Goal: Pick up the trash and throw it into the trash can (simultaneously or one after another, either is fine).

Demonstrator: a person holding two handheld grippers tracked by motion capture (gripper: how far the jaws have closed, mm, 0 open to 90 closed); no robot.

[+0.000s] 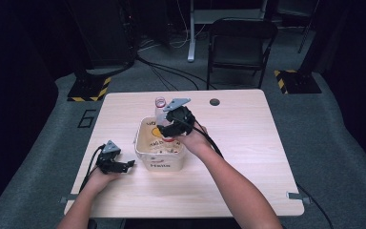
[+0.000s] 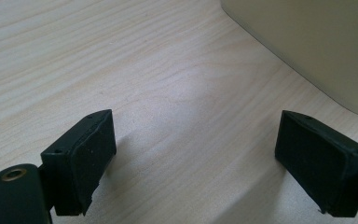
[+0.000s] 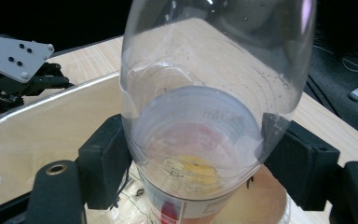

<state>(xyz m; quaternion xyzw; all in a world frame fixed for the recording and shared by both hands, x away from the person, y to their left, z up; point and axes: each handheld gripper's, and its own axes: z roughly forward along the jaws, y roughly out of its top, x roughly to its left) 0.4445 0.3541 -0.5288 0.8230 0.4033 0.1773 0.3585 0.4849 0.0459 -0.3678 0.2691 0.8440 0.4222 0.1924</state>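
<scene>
R gripper (image 1: 172, 125) clamped on clear plastic bottle (image 3: 214, 93), pads pressing both sides of body just above label; bottle upright, neck w/ pink cap ring poking up behind gripper in high view, base down inside cream tub (image 1: 145, 157). Tub directly under R gripper, printed wall facing person, rim curving behind bottle in right gripper view. L gripper (image 1: 124, 166) well apart to lower left of R, low on table (image 1: 248, 143), held by left hand (image 1: 102, 177); jaws spread wide, nothing between, bare wood beneath. Tub wall just ahead-right of L jaws, not touching.
</scene>
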